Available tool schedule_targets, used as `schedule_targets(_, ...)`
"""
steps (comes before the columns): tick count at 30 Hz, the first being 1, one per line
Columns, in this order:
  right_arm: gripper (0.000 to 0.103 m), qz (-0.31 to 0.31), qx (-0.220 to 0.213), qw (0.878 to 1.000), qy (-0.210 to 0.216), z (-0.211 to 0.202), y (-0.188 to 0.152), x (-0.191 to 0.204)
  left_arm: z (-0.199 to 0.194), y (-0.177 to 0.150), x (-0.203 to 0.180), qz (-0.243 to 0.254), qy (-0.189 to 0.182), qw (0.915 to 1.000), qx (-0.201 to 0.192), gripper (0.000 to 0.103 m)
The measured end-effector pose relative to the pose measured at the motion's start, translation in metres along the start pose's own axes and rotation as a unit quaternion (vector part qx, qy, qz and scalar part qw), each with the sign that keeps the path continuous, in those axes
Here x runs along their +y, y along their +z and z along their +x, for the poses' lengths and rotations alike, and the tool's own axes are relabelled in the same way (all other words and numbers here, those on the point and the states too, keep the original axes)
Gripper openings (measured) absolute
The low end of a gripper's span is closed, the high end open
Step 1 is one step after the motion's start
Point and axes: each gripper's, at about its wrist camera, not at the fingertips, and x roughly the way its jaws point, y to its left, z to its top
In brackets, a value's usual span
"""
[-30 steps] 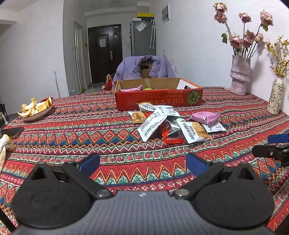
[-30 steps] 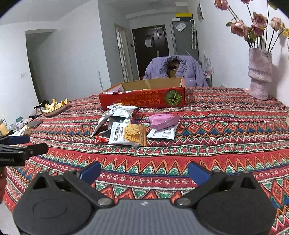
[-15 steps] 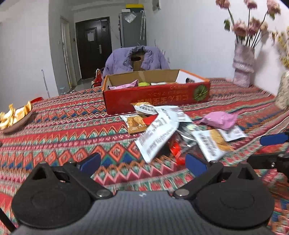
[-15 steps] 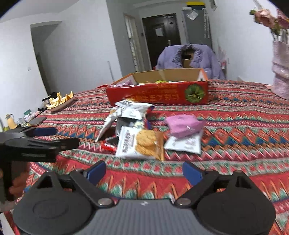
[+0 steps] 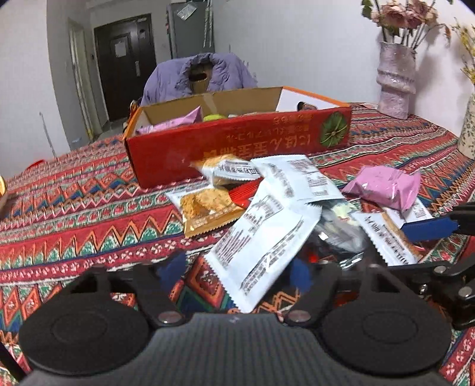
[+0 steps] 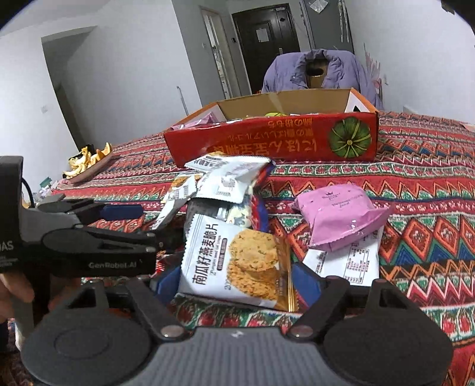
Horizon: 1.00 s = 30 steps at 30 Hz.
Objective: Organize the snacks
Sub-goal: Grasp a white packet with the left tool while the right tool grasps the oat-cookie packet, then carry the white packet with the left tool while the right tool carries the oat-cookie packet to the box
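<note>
Left wrist view: the left gripper has been closing, its fingers partly open around a white packet on the table, not visibly pressing it. Right wrist view: the right gripper, also closing, straddles the biscuit packet; the box stands behind.

A red, zigzag-patterned cloth covers the worktop. At its far right corner stands a pale pink vase of faded roses, near the white wall. Beyond the far edge a purple padded jacket hangs over a chair, with a dark door behind it. At the left edge lies a plate of orange peel.
</note>
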Motion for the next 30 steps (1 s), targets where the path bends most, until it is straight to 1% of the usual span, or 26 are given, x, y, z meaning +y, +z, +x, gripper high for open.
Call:
schedule_targets(1, 0.075, 0.0, 0.0, 1.0, 0.0, 0.0, 0.001, 0.0, 0.0, -0.001, 0.003, -0.011, -0.008, 0.9999, -0.002, 0.059)
schedule_targets(2, 0.075, 0.0, 0.001, 1.0, 0.001, 0.0, 0.002, -0.001, 0.0, -0.001, 0.004, -0.018, -0.012, 0.9997, -0.003, 0.047)
schedule_targets(3, 0.074, 0.0, 0.002, 1.0, 0.002, -0.001, 0.002, -0.001, -0.002, -0.001, 0.004, -0.019, -0.007, 0.9998, -0.005, 0.035)
schedule_targets(4, 0.073, 0.001, 0.002, 1.0, 0.003, -0.002, 0.002, -0.002, -0.003, -0.001, 0.003, -0.014, 0.001, 0.9999, -0.006, 0.027)
schedule_targets(5, 0.073, 0.004, 0.003, 1.0, 0.004, -0.003, 0.002, -0.003, -0.005, -0.001, 0.002, -0.009, 0.006, 0.9999, -0.006, 0.013)
schedule_targets(9, 0.073, 0.011, 0.001, 1.0, 0.008, -0.011, -0.002, -0.003, -0.021, -0.004, -0.002, -0.017, 0.008, 0.9997, -0.013, 0.011)
schedule_targets(12, 0.073, 0.013, -0.004, 1.0, 0.003, -0.024, -0.008, -0.001, -0.044, -0.01, -0.004, -0.022, 0.021, 0.9992, -0.024, 0.011)
schedule_targets(16, 0.073, 0.014, -0.017, 1.0, -0.001, -0.048, -0.017, 0.002, -0.083, -0.02, -0.006, -0.05, 0.02, 0.9978, -0.038, 0.011)
schedule_targets(19, 0.073, 0.012, -0.03, 0.999, -0.003, -0.069, -0.024, 0.006, -0.106, -0.03, -0.008, -0.066, 0.013, 0.9971, -0.036, 0.011)
schedule_targets(22, 0.073, 0.008, -0.046, 0.999, -0.001, -0.091, -0.03, 0.012, -0.128, -0.041, -0.01, -0.075, 0.025, 0.9962, -0.036, 0.011)
schedule_targets(27, 0.073, -0.006, -0.066, 0.998, 0.009, -0.125, -0.042, 0.02, -0.171, -0.058, -0.02, -0.085, 0.037, 0.994, -0.057, 0.011)
schedule_targets(30, 0.073, -0.012, -0.076, 0.997, 0.013, -0.142, -0.049, 0.023, -0.19, -0.066, -0.023, -0.099, 0.039, 0.9922, -0.065, 0.011)
